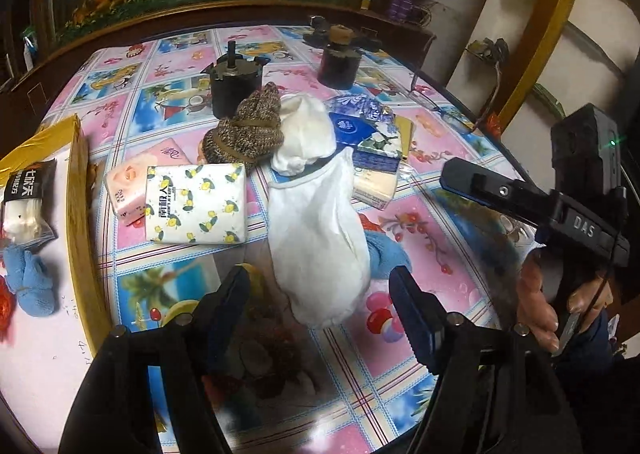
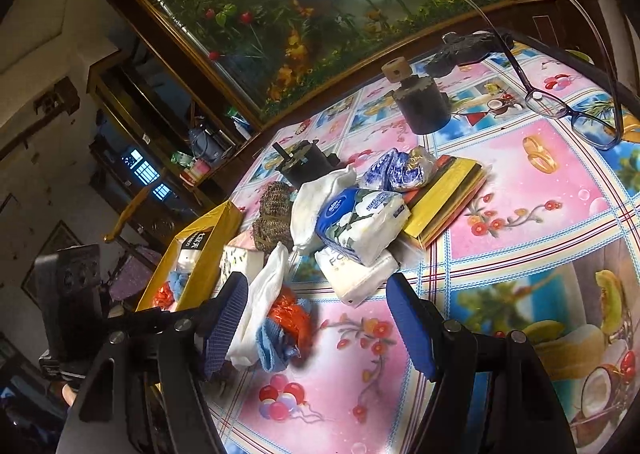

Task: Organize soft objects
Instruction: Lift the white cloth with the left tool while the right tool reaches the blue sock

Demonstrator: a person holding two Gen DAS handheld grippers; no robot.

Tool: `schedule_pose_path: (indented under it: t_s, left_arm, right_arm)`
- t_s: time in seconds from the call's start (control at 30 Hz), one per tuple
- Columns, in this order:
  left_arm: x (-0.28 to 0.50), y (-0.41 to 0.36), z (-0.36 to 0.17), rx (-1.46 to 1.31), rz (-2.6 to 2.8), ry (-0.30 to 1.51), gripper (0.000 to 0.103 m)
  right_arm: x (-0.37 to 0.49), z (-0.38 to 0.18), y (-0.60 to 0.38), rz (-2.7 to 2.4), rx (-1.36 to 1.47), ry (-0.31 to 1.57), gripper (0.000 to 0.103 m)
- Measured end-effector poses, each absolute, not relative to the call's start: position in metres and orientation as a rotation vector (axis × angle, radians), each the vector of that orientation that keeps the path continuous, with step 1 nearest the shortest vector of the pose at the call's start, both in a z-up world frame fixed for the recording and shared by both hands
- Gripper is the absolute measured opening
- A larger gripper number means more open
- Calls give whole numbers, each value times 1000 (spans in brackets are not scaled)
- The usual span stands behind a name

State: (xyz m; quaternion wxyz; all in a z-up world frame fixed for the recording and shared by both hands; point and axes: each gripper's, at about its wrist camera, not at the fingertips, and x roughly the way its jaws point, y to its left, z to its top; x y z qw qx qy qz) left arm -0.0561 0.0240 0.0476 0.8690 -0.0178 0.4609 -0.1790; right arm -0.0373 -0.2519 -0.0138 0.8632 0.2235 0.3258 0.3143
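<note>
A long white sock (image 1: 316,242) lies on the patterned tablecloth, partly over a blue knit cloth (image 1: 386,254). My left gripper (image 1: 320,286) is open, a finger on each side of the sock's near end, neither touching it. Behind lie a second white sock (image 1: 304,134), a brown knit piece (image 1: 248,126), a lemon-print tissue pack (image 1: 196,206) and a blue tissue pack (image 1: 360,130). My right gripper (image 2: 316,286) is open and empty above the cloth. The white sock (image 2: 260,306), an orange item (image 2: 288,318) and the blue cloth (image 2: 272,350) lie by its left finger.
A yellow-rimmed box (image 1: 76,194) at the left holds a packet (image 1: 24,194) and a blue knit item (image 1: 32,282). Two black cylinders (image 1: 236,82) (image 1: 338,62) stand at the back. Glasses (image 2: 568,110) and a yellow book (image 2: 444,194) lie to the right.
</note>
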Motion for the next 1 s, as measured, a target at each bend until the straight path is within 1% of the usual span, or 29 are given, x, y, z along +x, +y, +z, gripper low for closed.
schedule_pose_path:
  t_s: [0.13,0.17,0.2,0.23,0.37,0.4,0.47,0.67,0.83,0.93,0.97,1.0]
  left_arm:
    - [-37,25,35,-90,-368,1006,71]
    - [-35,22,33,-89,-370,1007,62]
    - [-32,17,31,-83,-372,1013,45]
    - [-30,13,28,-80,-375,1026,38]
    - [-29,6,25,-60,-354,1011,22]
    - [-29,7,25,-68,-352,1007,19]
    - [-31,14,25,-102,-348,997,17]
    - [-54,44,32,-181,-338,960,17]
    - [-68,57,27,-192,-305,968,17]
    - [-69,53,23,-170,-292,968,17]
    - [-69,52,23,-162,-290,965,17]
    - [-69,51,23,-152,-286,961,18]
  right_arm:
    - [-39,-13,-251,667,463,682,76]
    - [-40,-13,-251,668,462,680,76]
    - [-40,-13,-251,669,462,679,76]
    - [-40,-13,-250,670,462,680,76]
    - [-41,-12,-250,676,460,677,76]
    - [-42,-12,-249,678,459,676,76]
    - [-43,-11,-249,680,454,676,76]
    - [-42,-12,-240,682,412,693,76]
    - [-43,-10,-213,672,291,737,76]
    - [-39,-16,-189,650,231,797,76]
    - [-37,-18,-182,645,218,816,75]
    - [-34,-19,-176,640,211,830,71]
